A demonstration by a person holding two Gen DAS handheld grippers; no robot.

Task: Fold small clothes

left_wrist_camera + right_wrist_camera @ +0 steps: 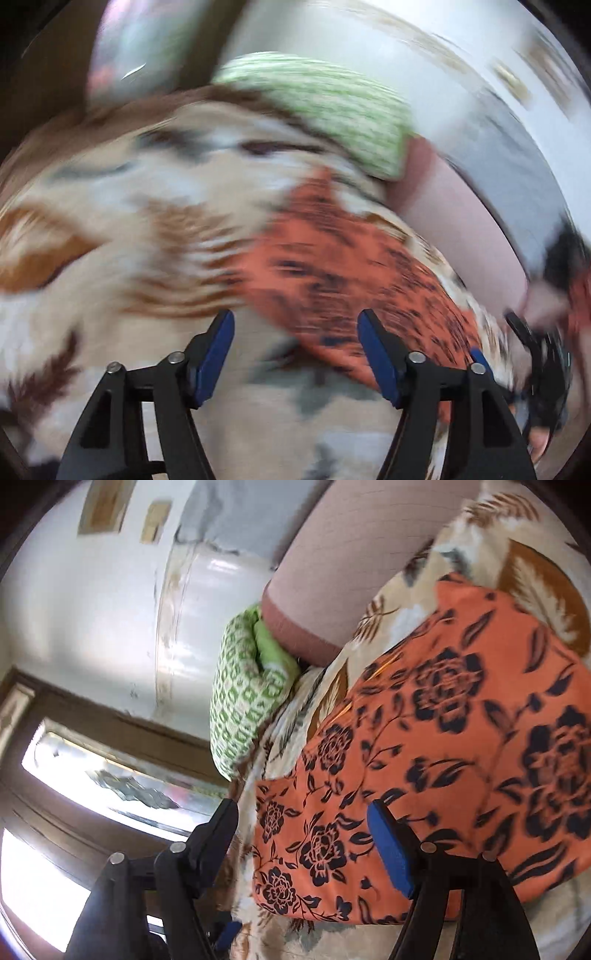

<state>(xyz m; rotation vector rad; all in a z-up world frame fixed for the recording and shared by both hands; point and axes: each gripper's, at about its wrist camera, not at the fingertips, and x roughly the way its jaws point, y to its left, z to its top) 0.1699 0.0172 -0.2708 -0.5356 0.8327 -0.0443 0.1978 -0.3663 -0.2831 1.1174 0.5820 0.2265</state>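
An orange cloth with black flowers (pixel 443 746) lies spread on a cream bedspread with brown leaves (pixel 546 587). In the blurred left wrist view the cloth (pixel 332 266) lies ahead and to the right. My left gripper (pixel 295 325) is open and empty above the bedspread (pixel 129 221), by the cloth's near edge. My right gripper (pixel 303 812) is open and empty over the cloth's left edge. The other gripper (pixel 535 350) shows dimly at the far right of the left wrist view.
A green patterned pillow (pixel 243 701) and a pink bolster (pixel 354 554) lie at the bed's head against a white wall (pixel 92 590). A window with a brown frame (pixel 92 775) is at the left.
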